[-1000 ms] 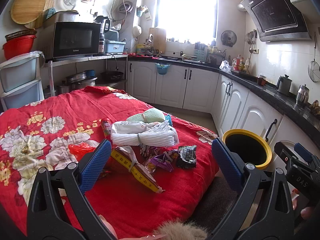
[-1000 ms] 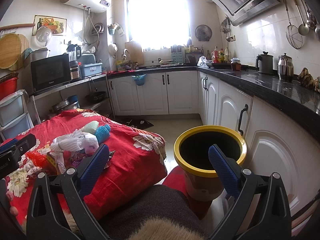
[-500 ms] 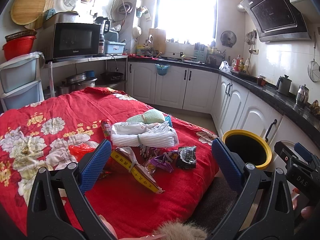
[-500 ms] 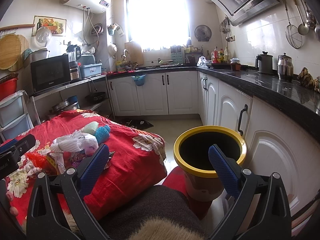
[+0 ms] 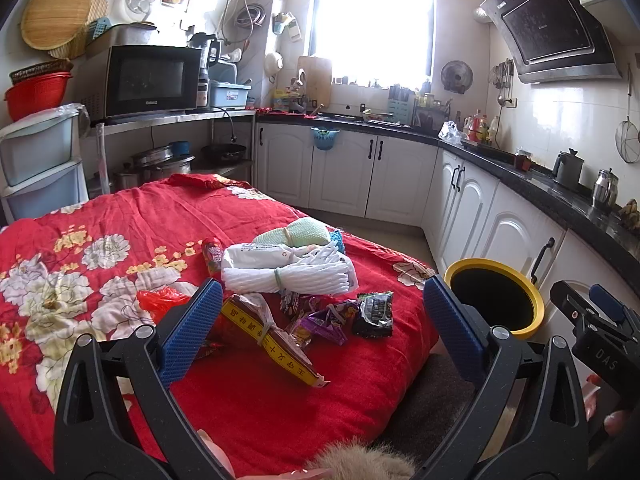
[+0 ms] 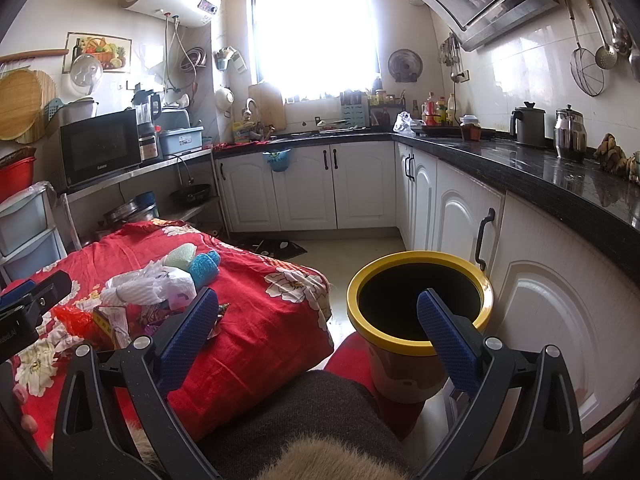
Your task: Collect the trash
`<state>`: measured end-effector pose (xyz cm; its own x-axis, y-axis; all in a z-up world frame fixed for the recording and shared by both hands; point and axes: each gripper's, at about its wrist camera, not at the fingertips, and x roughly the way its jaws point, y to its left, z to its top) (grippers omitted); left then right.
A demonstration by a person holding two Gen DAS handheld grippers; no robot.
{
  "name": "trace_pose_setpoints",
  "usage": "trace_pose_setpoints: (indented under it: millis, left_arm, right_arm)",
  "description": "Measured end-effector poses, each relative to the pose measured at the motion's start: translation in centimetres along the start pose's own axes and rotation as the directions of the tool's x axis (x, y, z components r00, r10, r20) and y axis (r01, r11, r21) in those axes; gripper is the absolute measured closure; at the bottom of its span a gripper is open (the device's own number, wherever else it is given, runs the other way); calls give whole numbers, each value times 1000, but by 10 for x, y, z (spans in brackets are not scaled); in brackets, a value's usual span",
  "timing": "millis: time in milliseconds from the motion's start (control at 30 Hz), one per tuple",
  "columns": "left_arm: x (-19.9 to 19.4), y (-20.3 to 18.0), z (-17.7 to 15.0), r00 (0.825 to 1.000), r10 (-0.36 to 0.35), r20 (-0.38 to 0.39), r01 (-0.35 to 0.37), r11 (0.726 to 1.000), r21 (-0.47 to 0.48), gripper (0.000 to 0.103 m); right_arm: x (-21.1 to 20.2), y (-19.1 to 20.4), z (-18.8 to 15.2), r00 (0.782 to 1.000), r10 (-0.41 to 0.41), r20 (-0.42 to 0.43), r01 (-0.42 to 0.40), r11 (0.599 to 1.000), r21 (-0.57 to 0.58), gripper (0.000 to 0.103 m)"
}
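No change is seen against the frames of a second ago: both pairs of tongs are held in the same place and the litter lies as before.

The left tongs (image 5: 322, 322) are spread wide and grasp nothing; they are held above the near edge of the table (image 5: 120, 216), which is draped in a red flowered cloth. The right tongs (image 6: 318, 330) are likewise released and empty, held with one blue pad over the cloth and the other in front of the bin (image 6: 416, 300).

The trash is heaped near the table's right front corner. One long brown packet with a yellow printed strip (image 5: 272, 334) is laid slantwise nearest the left tongs. Beside it a purple wrapper (image 5: 320, 322) and a dark crumpled wrapper (image 5: 374, 312) are seen, touching each other. One red plastic scrap (image 5: 158, 302) is lying just left of the heap. Behind these, one bundle of white bags (image 5: 288, 272) tied round the middle is piled, and behind that a pale green cloth (image 5: 298, 232) and a blue one (image 6: 204, 266) are set side by side.

One bin, yellow-rimmed and dark inside, is stood on the floor between the table and the white cabinets (image 6: 460, 216), apart from the trash.
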<state>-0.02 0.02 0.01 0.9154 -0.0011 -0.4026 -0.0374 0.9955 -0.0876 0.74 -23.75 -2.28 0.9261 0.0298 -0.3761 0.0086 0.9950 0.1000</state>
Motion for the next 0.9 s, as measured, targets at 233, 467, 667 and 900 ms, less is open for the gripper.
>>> trace_pose_setpoints:
  millis: [233,467,667,900]
  left_arm:
    - [0,0,0,1000,0,1,0,1000,0,11]
    - [0,0,0,1000,0,0,0,1000,-1,11]
    - [1,4,2,1000,3,-4,-3,1000,-15,11]
    - [0,24,10,999,49,-2,-49,997,-67,11]
  right_arm:
    - [0,0,0,1000,2,1,-2,1000,-2,6]
    - [0,-1,0,1000,3,3,-3,1000,-4,6]
    - [-4,4,5,1000,18,4,-18,1000,-22,6]
    - [0,18,11,997,82,-3,-82,995,-51,6]
